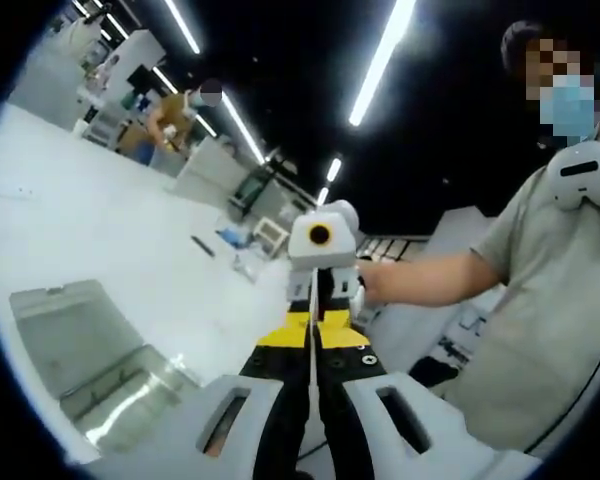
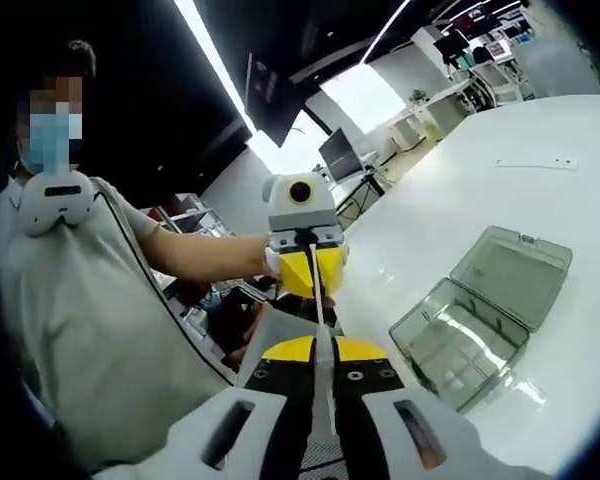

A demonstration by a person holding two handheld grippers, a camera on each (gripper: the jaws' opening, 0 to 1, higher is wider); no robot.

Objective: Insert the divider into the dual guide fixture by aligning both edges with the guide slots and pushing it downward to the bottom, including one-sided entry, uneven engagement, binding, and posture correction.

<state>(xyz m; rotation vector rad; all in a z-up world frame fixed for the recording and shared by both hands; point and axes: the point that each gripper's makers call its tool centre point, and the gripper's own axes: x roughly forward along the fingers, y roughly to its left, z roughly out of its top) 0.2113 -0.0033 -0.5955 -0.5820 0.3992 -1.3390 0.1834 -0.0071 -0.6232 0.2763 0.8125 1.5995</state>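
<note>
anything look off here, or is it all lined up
Nothing looks damaged or spilled. The divider is held edge-on between the left gripper and right gripper, up off the white table and away from the open clear box, whose lid lies flat.

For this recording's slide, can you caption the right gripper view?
Both grippers, right gripper and left gripper, hold a thin divider edge-on between them, above a white table with an open clear compartment box.

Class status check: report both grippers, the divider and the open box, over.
Left gripper and right gripper both shut on divider, held edge-on. Clear box open on table, apart from divider.
</note>
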